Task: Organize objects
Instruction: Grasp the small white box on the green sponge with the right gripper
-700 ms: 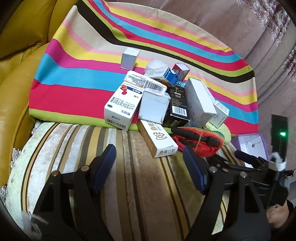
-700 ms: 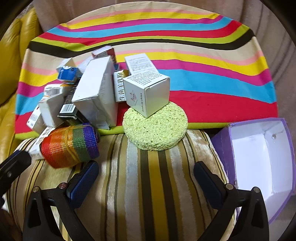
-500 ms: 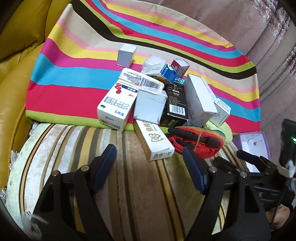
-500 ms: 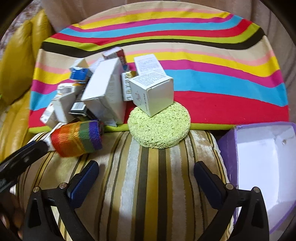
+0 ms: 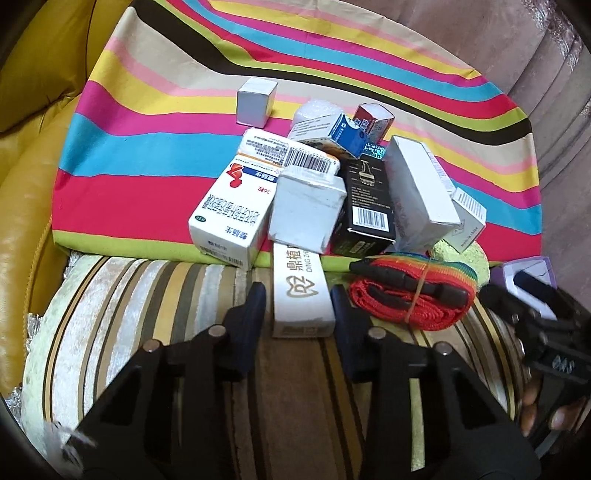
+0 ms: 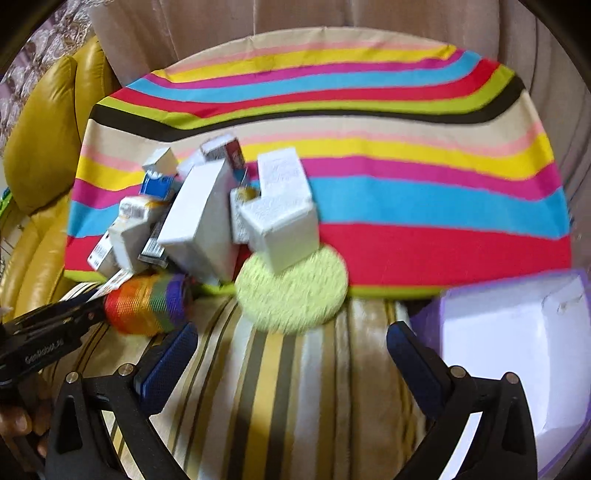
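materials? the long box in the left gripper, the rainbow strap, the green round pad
Long box: printed card, likely smooth; crisp folded edges.
Rainbow strap: woven webbing, visible weave, black buckle probably plastic.
Green pad: looks like sponge or coarse foam; pitted matte surface, blurred here.

Yellow leather sofa [image 5: 33,122] beside beige curtain [image 6: 332,18].

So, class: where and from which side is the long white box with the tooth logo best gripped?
Across its two long side faces near the free near end, coming from the striped cushion side. The long white box lies flat; its far end is tucked under the pile. The left gripper grips it there.
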Action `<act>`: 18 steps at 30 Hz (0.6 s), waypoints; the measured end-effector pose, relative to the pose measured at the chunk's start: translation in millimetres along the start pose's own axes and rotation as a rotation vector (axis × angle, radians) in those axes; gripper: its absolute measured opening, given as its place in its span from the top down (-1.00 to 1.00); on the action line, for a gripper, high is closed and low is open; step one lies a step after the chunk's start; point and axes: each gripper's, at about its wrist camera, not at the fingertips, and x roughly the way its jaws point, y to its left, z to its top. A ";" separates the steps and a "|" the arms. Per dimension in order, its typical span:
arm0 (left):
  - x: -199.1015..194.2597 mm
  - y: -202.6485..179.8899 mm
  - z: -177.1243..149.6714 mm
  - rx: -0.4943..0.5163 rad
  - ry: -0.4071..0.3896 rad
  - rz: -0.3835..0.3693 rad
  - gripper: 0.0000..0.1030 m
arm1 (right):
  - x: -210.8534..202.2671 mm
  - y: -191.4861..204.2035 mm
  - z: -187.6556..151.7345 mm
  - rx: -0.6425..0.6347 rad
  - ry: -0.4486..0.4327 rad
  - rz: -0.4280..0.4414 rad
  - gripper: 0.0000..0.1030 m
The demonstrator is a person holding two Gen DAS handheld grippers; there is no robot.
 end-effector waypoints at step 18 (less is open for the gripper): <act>-27.0 10.8 -18.1 -0.004 -0.079 -0.067 0.31 | 50.2 -2.2 62.1 -0.200 -0.025 -0.011 -0.51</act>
